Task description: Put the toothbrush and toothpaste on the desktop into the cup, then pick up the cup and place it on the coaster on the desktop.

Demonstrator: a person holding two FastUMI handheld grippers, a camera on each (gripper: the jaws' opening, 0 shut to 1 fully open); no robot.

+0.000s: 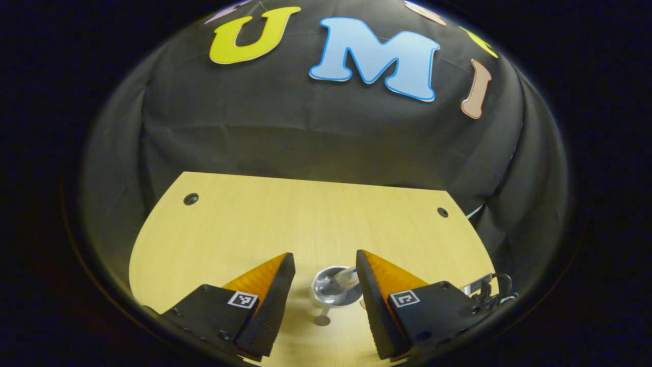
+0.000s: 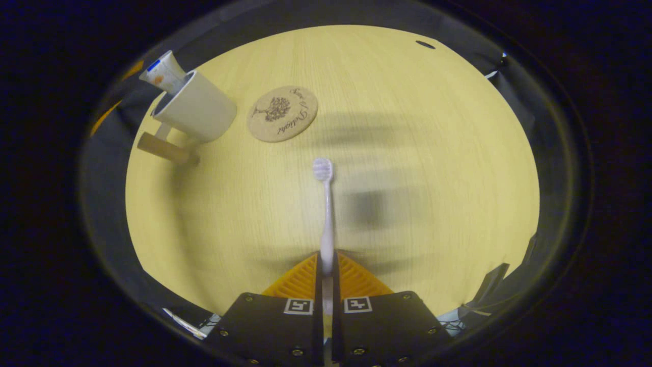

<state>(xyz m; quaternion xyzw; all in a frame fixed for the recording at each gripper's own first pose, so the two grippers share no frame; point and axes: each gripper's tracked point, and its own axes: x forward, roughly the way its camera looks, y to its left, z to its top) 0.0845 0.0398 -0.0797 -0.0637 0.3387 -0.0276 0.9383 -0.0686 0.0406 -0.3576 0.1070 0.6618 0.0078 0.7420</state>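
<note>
**A:** Toothpaste, a white crimped tube (image 2: 164, 72), is already in the off-white cup (image 2: 196, 108), upper left of right gripper view. Left gripper (image 1: 325, 276) gapes wide above it.

**B:** Right gripper (image 2: 326, 260) is clamped on the white plastic toothbrush (image 2: 326, 214); next, probably lower it into that cup beside the round cork coaster (image 2: 282, 113).

Pale lilac toothbrush (image 2: 326, 214), cream cup (image 2: 196, 107), tan coaster (image 2: 282, 113) (dark tree print), light wood-grain desktop (image 2: 417, 153).

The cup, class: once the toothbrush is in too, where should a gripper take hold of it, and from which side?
Grip the cup across its smooth round body, coming in level from the side away from its handle. The toothpaste sticks out of the mouth, so a grasp from above looks blocked. The left gripper, open, already faces it.
</note>
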